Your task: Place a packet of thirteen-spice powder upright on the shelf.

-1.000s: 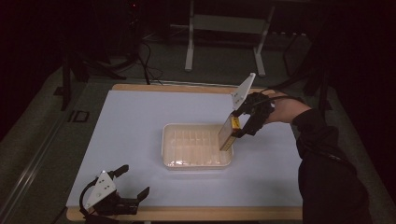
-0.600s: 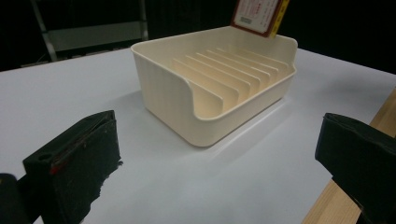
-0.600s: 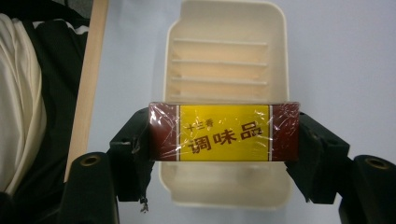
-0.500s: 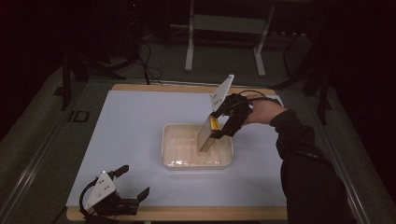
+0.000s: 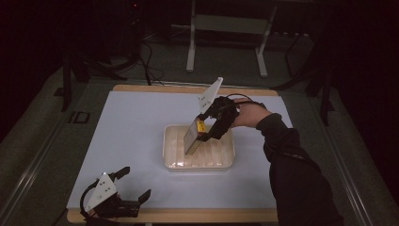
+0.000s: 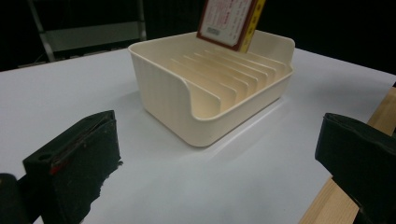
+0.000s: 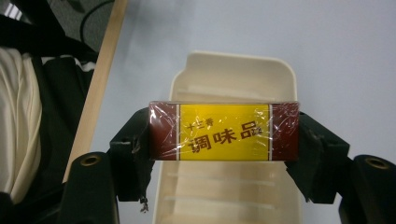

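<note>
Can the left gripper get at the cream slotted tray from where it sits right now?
Probably yes: the left gripper rests open at the table's near edge, with bare white mat between it and the tray. The right gripper holding the box crowds the far side.

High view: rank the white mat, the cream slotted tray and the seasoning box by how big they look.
1. White mat, by far the largest.
2. Cream slotted tray.
3. Seasoning box, smallest, held above the tray in the right gripper.

— Can you read anything on that seasoning box (image 7: 224,131)?

— Yes, its yellow end panel carries "调味品" in big dark-red characters, with a smaller "十三香" above.

— And the red-bordered face?

— There's print there, too small to read.
</note>
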`<state>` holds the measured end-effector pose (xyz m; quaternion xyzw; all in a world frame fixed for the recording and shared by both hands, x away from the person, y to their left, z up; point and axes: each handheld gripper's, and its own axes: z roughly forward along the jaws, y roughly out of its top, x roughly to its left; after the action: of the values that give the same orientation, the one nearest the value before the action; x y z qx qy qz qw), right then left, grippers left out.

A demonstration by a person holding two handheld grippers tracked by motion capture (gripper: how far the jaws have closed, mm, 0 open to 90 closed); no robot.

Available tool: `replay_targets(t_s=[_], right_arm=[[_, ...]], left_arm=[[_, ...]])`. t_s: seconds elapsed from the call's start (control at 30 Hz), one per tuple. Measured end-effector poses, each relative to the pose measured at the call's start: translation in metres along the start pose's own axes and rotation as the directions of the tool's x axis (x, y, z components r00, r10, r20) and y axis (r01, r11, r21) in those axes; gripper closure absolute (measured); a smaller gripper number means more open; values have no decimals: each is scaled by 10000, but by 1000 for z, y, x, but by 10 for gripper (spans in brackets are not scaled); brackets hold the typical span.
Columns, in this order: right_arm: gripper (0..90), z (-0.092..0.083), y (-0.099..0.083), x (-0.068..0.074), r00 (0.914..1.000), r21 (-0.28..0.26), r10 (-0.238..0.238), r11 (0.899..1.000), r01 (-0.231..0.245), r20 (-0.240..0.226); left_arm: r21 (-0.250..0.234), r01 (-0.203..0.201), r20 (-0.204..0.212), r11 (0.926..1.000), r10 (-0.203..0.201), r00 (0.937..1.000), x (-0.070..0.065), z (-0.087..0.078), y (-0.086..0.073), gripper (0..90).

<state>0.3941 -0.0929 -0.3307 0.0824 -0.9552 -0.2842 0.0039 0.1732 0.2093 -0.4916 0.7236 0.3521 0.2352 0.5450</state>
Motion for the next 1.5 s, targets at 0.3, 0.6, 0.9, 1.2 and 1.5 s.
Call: replay_targets(t_s=[0.3, 0.6, 0.9, 1.2, 1.5], right_arm=[[320, 23, 5, -12, 9999, -370, 162, 9992, -164, -60], [320, 44, -4, -22, 9988, -325, 472, 9983, -476, -138], [320, 62, -7, -26, 9971, -11, 739, 9973, -740, -153], [320, 80, -7, -28, 9943, -62, 1059, 9943, -1060, -133], [320, 98, -8, -32, 9934, -110, 1132, 9935, -1135, -197]], left_arm=[[-58, 70, 18, 10000, -70, 10000, 1, -1, 0, 1], [-65, 48, 45, 10000, -48, 10000, 1, -1, 0, 1], [-44, 21, 55, 10000, -21, 10000, 0, -1, 0, 1], [-43, 36, 66, 10000, -36, 10000, 0, -1, 0, 1], [-50, 42, 76, 10000, -42, 10000, 0, -1, 0, 1]])
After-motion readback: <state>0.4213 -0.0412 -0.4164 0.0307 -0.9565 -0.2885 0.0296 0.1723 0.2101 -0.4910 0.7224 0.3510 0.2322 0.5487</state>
